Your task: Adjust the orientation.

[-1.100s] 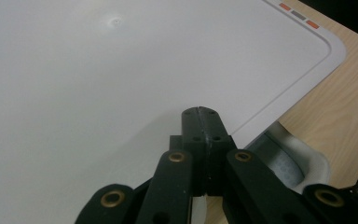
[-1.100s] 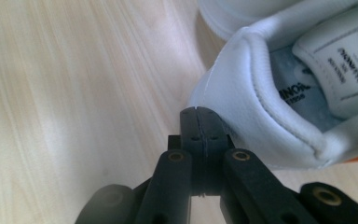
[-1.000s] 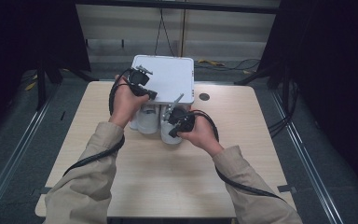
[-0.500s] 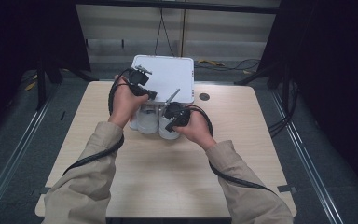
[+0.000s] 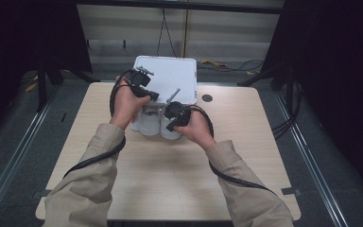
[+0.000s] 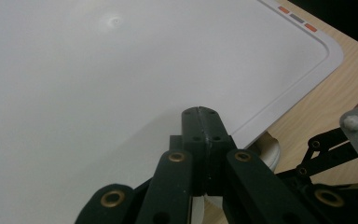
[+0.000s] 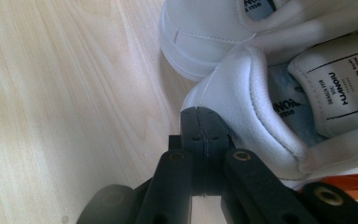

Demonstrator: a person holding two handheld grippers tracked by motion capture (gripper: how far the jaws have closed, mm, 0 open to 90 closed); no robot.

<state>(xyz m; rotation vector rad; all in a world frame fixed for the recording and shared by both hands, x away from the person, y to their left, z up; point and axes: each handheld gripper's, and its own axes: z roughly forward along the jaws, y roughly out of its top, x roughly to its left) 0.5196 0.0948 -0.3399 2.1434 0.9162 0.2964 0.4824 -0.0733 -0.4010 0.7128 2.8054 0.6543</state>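
Two white shoes [image 5: 153, 124] side by side on the wooden table [image 5: 170, 179], near the middle, heels toward the near edge, toes tucked against the near edge of a white box lid [image 5: 170, 75] at the far side. Small dark round hole [image 5: 207, 98] in the tabletop just right of the lid.

Left gripper [image 5: 149, 93] held over the left shoe and the lid's near left corner, jaws pressed flat together with nothing between them; same closed jaws in the left gripper view [image 6: 200, 126], pointing across the lid [image 6: 98, 70], whose rounded corner and raised rim lie to the right above bare wood.

Right gripper [image 5: 170, 122] just over the right shoe, also shut tight and empty. In the right gripper view, closed tips [image 7: 200, 123] just beside the padded heel collar of the nearer shoe [image 7: 251, 112]; touching or not, cannot tell. Second shoe [image 7: 205, 32] beyond it, printed labels on both insoles.

Both hands close together, beige sleeves coming in from the near edge, black cables [image 5: 236, 177] trailing back along the forearms.
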